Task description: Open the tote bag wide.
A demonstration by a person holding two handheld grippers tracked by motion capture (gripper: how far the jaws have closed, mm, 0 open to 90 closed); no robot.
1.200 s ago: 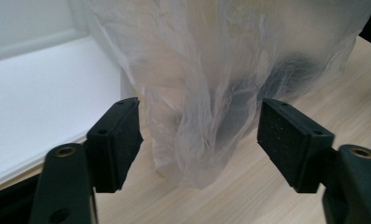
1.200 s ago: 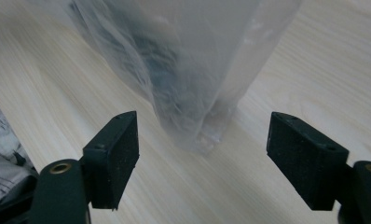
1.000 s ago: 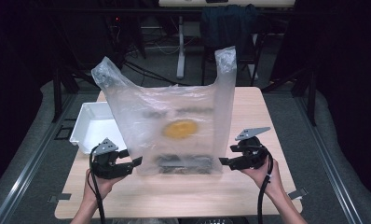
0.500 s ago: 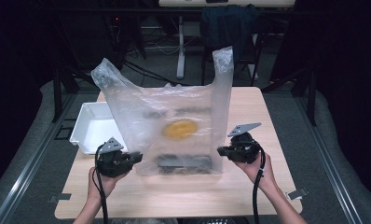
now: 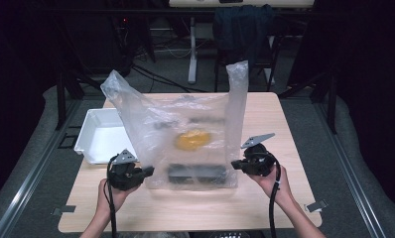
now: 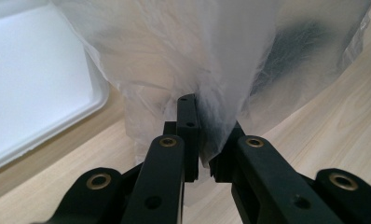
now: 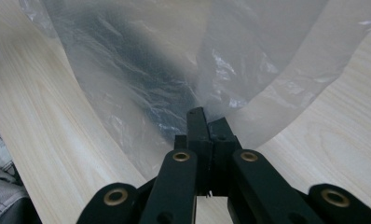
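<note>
A yellow thing (image 5: 192, 139) and a dark thing (image 5: 196, 172) blur behind the plastic bag (image 5: 185, 124).

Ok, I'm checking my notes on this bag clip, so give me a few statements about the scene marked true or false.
1. Both grippers pinch the clear plastic bag. True: the left gripper and the right gripper are each shut on its film.
2. The bag lies flat and crumpled. False: it is held up, handles pointing upward.
3. A white tray sits on the table beside the bag, on the left gripper's side. True.
4. A yellow-orange thing and a dark thing show through the bag. True.
5. The tray holds fruit. False: it looks empty.
</note>
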